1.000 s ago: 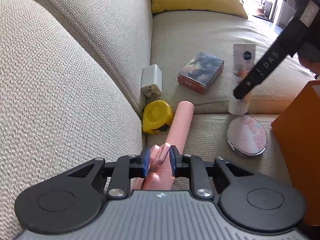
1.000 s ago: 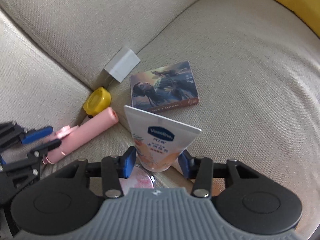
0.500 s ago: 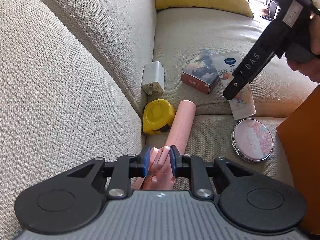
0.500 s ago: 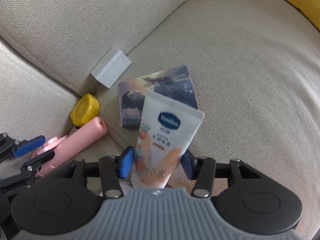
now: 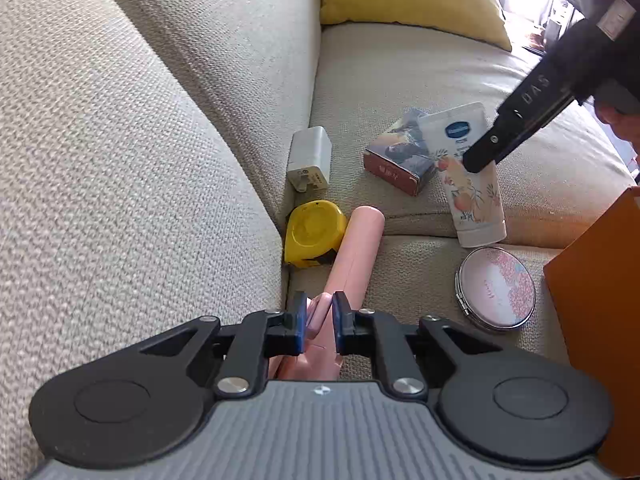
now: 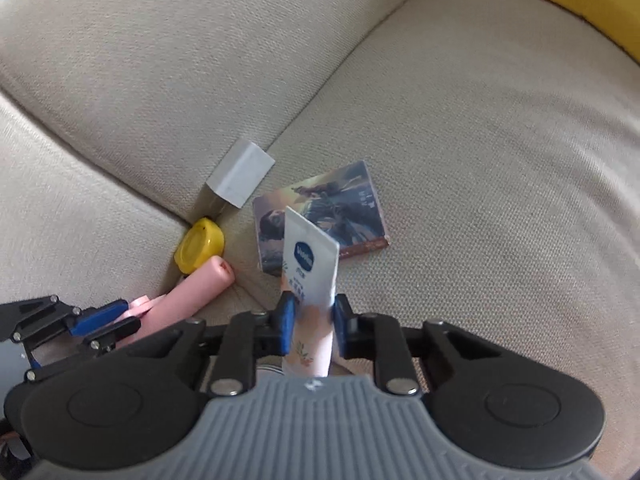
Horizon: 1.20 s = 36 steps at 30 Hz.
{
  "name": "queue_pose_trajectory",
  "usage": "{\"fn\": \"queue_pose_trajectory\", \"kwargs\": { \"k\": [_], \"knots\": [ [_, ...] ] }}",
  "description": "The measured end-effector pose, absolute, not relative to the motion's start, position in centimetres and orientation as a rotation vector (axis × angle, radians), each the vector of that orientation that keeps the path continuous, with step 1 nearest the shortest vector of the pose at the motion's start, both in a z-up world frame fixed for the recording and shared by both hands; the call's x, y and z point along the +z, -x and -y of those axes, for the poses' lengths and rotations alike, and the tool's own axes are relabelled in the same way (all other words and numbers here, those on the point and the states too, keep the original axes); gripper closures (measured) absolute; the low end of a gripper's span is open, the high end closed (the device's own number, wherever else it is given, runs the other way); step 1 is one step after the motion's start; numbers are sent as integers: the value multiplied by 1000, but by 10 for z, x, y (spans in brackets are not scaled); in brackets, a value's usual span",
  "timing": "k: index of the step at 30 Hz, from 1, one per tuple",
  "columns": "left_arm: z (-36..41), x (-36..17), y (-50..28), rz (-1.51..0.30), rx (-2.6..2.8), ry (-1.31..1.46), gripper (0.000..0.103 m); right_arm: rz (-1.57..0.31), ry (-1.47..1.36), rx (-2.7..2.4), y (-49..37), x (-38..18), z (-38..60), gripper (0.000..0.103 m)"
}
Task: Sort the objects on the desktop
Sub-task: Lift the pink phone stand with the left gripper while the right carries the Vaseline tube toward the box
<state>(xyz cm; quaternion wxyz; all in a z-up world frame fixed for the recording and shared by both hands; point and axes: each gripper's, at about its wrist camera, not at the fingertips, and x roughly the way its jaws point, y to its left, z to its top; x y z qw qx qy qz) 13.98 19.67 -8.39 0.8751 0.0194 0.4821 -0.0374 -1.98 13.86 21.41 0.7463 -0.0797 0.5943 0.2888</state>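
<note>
1. Left gripper [image 5: 320, 322]: fingers just closed tighter on the pink folding selfie stick [image 5: 354, 256] lying in the sofa seam; lift straight up, clear of the yellow tape measure [image 5: 314, 234] touching it.
2. Right gripper [image 6: 311, 322]: fingers just clamped the Vaseline lotion tube [image 6: 310, 260]; raise it off the card box [image 6: 344, 208].
3. Beyond the card box, open sofa cushion [image 6: 500, 140]; orange box [image 5: 600, 300] right of the compact mirror [image 5: 496, 286].

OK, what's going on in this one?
A person is sorting small items on a beige sofa with two hand-held grippers. The left gripper has just closed on a pink stick-shaped item lying beside a yellow tape measure. The right gripper has just closed on a lotion tube. A white charger, a picture box and a round compact mirror lie untouched on the seat.
</note>
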Motion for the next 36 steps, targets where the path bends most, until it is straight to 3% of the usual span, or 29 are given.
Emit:
{"fn": "queue_pose_trajectory", "kwargs": {
  "k": [11, 13, 18, 24, 26, 28, 36],
  "knots": [
    [-206, -55, -136, -965, -66, 86, 96, -1164, 181, 668, 62, 261, -127, 85],
    [-204, -43, -129, -938, -85, 112, 103, -1143, 171, 675, 70, 274, -119, 85],
    [-187, 5, -116, -833, -119, 75, 103, -1076, 143, 678, 92, 307, -92, 85],
    [-182, -6, -128, -898, -91, 34, 103, -1051, 107, 648, 111, 316, -57, 85],
    [-189, -22, -133, -930, -38, 42, 99, -1049, 92, 635, 113, 314, -46, 85],
    [-197, -48, -140, -991, 7, 68, 80, -1049, 77, 621, 114, 313, -35, 85],
    [-204, -78, -146, -1026, 23, 88, 78, -1076, 66, 589, 106, 305, -16, 85]
  ]
}}
